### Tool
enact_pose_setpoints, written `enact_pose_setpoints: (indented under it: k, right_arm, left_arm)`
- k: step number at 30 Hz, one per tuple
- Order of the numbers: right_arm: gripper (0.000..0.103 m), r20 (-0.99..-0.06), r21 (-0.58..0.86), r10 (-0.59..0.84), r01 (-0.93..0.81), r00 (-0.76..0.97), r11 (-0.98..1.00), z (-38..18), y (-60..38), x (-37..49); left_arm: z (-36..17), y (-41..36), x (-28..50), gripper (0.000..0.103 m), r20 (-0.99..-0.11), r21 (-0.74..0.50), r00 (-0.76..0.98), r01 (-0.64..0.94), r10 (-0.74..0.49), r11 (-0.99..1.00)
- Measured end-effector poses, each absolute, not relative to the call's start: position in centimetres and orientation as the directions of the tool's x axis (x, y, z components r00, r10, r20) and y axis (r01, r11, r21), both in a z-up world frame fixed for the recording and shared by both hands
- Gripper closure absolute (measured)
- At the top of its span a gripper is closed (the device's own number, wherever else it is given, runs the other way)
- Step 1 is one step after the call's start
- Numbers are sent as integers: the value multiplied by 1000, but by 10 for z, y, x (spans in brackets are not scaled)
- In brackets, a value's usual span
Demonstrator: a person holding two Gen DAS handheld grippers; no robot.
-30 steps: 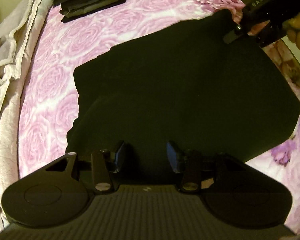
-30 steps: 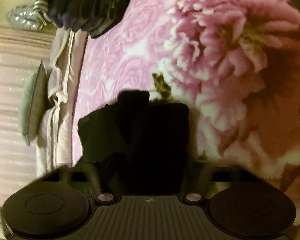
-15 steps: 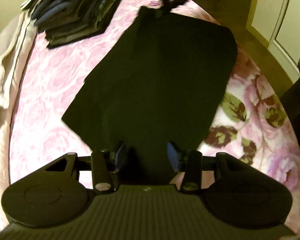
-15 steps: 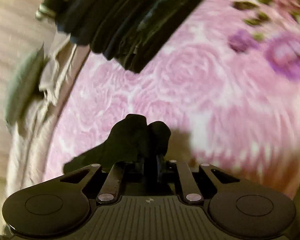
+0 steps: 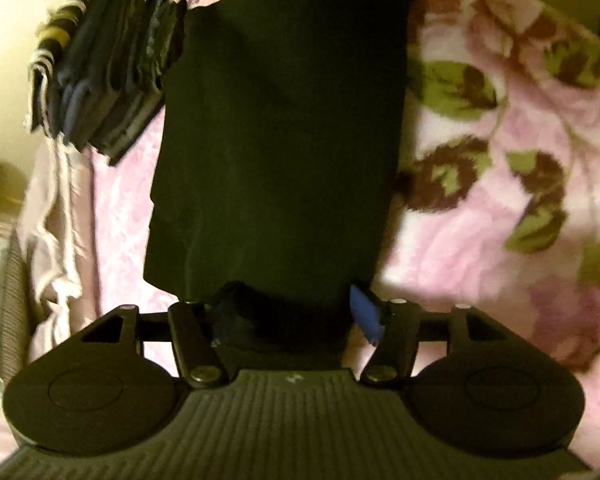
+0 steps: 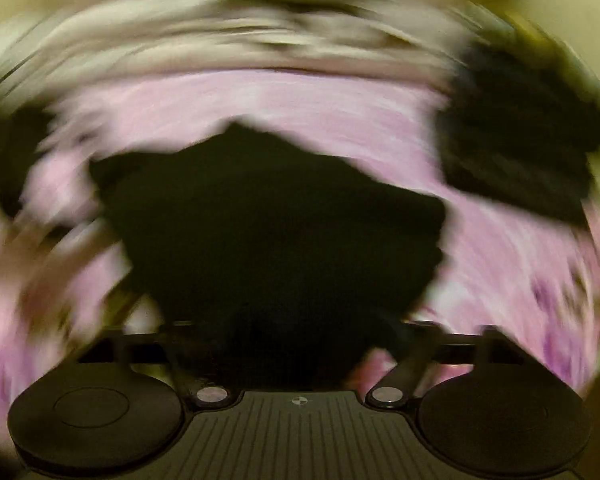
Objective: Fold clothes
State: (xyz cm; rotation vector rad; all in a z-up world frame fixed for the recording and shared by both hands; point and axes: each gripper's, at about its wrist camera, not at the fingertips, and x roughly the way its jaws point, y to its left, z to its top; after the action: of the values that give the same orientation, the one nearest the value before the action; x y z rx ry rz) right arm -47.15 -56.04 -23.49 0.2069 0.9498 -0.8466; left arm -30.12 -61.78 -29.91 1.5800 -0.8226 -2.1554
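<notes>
On the bed, your left gripper (image 5: 296,314) sits with its blue-padded fingers (image 5: 365,311) spread wide, the near edge of a black garment (image 5: 284,128) lying between them without being pinched. The garment is a long, plain, dark panel with roughly straight sides, running away from the gripper toward the far end of the bed; its surface is too dark to show seams or folds clearly.

Your right gripper (image 6: 300,344) appears in a heavily blurred picture, with the same black cloth (image 6: 276,224) bunched directly in front of it and hiding the fingertips; whether those fingers are apart or clamping the cloth cannot be told.

The garment lies on a pink floral bedspread (image 5: 480,216) printed with roses, dark brown blooms and green leaves. A stack of folded clothes (image 5: 108,80), in dark blues and blacks with a striped piece on its outer side, stands just beside the garment's far left edge. Pale rumpled bedding (image 5: 56,216) lines the left side of the bed, against a cream wall (image 5: 8,40).
</notes>
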Motion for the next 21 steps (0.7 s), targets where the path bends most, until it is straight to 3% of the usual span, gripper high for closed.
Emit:
enact_pose_setpoints:
  k: [3,9,16,21]
  right_arm:
    - [16,-776,-362,-564,535,280,763,-273,-522,-445]
    - [16,-702,-637,-702,335,122,695,-340,-511,-425]
    - [26,-680,-712,-732,201,44,673,-349,-516,-423]
    - [26,-655,-747,-755,121,42,654,-358,-517,-428]
  left_arm:
    - [-316,-612,-296,44,-712,670,-325,-50,-623,-740]
    - [-322,-607,-297,50,-683,694,-293,25,-669,-720]
    - [-322,-598,-305,50,-670,714,-255,35,-697,-699]
    - [-328,-594,-307,44,-640,736,-245,77,-729,-672]
